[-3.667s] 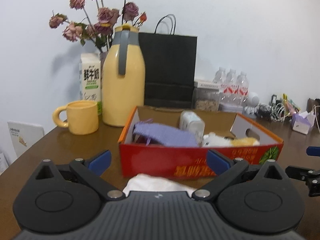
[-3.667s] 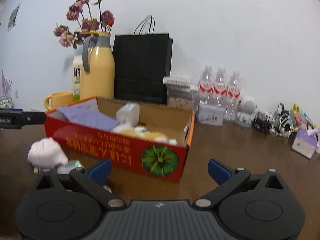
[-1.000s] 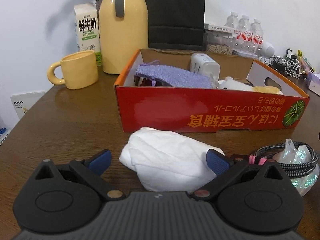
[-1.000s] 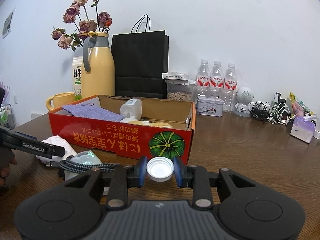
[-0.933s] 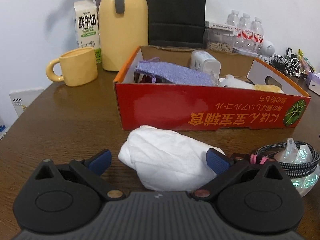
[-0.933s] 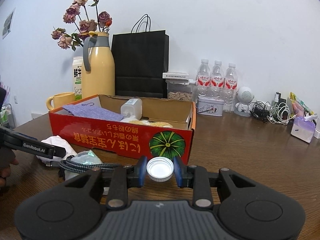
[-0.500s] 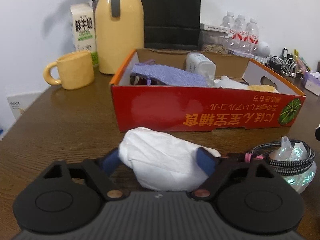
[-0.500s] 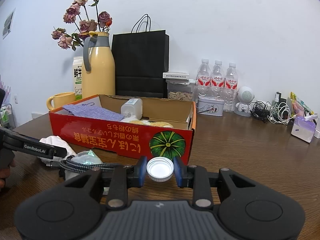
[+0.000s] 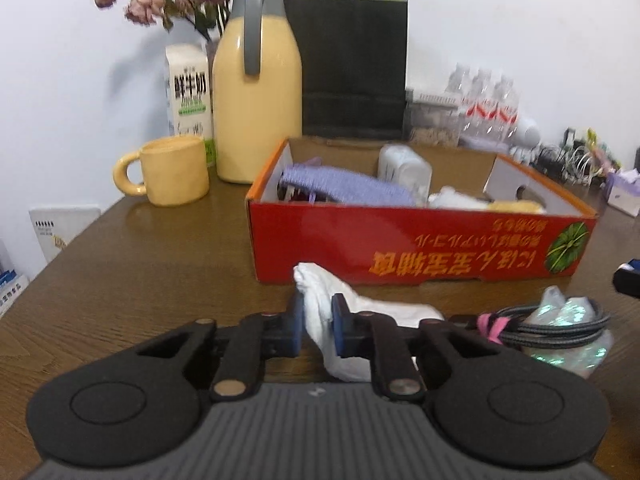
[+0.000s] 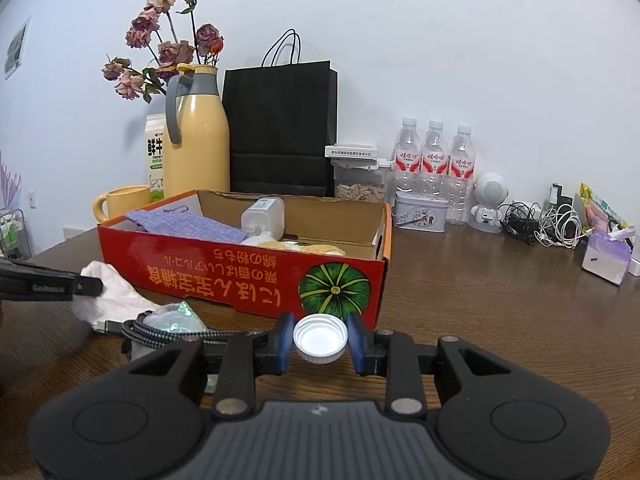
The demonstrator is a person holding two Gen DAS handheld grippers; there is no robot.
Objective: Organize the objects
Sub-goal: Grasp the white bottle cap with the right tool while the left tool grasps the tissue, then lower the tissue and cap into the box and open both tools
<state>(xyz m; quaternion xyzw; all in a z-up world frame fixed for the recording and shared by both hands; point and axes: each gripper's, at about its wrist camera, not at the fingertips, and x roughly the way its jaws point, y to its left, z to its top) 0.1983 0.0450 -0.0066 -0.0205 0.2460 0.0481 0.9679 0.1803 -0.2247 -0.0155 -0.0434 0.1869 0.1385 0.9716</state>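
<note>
Left gripper (image 9: 317, 325): fingers pinched on the white cloth (image 9: 320, 308), which lies on the table (image 9: 160, 264) just before the red box (image 9: 420, 240). Right gripper (image 10: 320, 340): fingers clamped on a white bottle cap (image 10: 320, 338), near the box's pumpkin corner. Coiled cable (image 10: 172, 334) beside the cloth.

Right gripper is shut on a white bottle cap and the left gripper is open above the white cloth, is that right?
Not quite. The left gripper is shut on the white cloth, as the left wrist view shows. The right gripper is indeed shut on the white bottle cap.
</note>
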